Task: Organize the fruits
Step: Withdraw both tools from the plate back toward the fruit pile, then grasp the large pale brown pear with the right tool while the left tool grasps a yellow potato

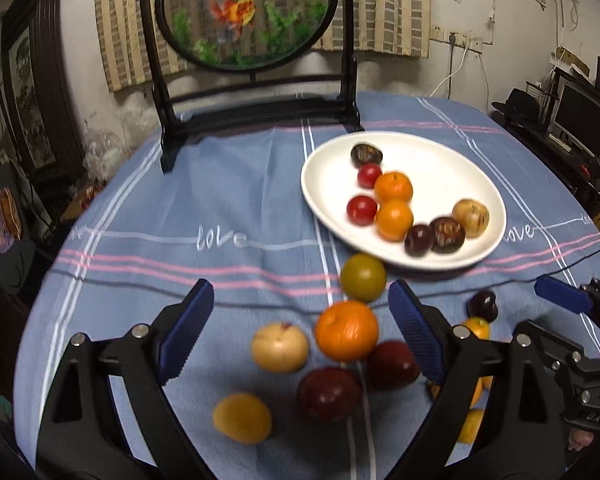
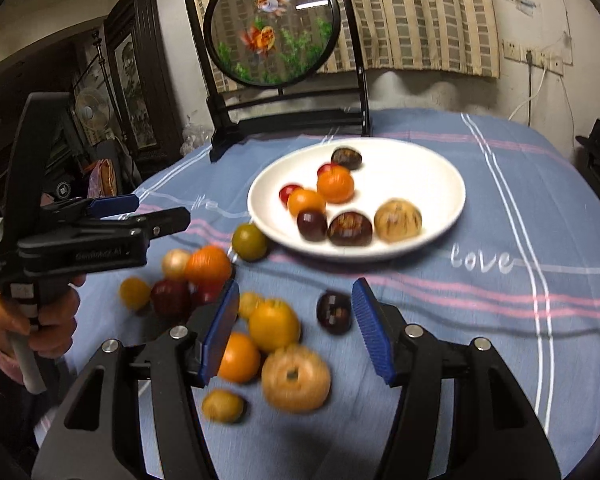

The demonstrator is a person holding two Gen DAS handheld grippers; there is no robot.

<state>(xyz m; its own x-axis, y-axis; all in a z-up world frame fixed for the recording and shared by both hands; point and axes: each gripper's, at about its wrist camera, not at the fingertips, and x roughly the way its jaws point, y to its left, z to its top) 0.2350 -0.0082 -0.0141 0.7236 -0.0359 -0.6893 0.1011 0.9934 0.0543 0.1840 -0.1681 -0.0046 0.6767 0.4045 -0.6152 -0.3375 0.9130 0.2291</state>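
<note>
Blue striped cloth covers the surface [image 1: 236,200]. Eight fruits are seen on the white plate [image 1: 440,168] at centre right; more loose fruits [image 1: 346,330] lie scattered below it. Both the left tool [image 1: 300,328] and the right tool [image 2: 296,330] are released, with nothing gripped.

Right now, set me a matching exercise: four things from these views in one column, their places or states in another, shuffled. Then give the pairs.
Things:
1. white plate
2. greenish fruit
3. left gripper
4. goldfish screen

Places or states:
A. jaws open above loose fruit, holding nothing
B. on the cloth, just off the plate's near rim
C. upright at the table's far edge
D. holds oranges, red fruits and dark fruits

Pairs: 1-D, 2-B, 3-A, 4-C
</note>
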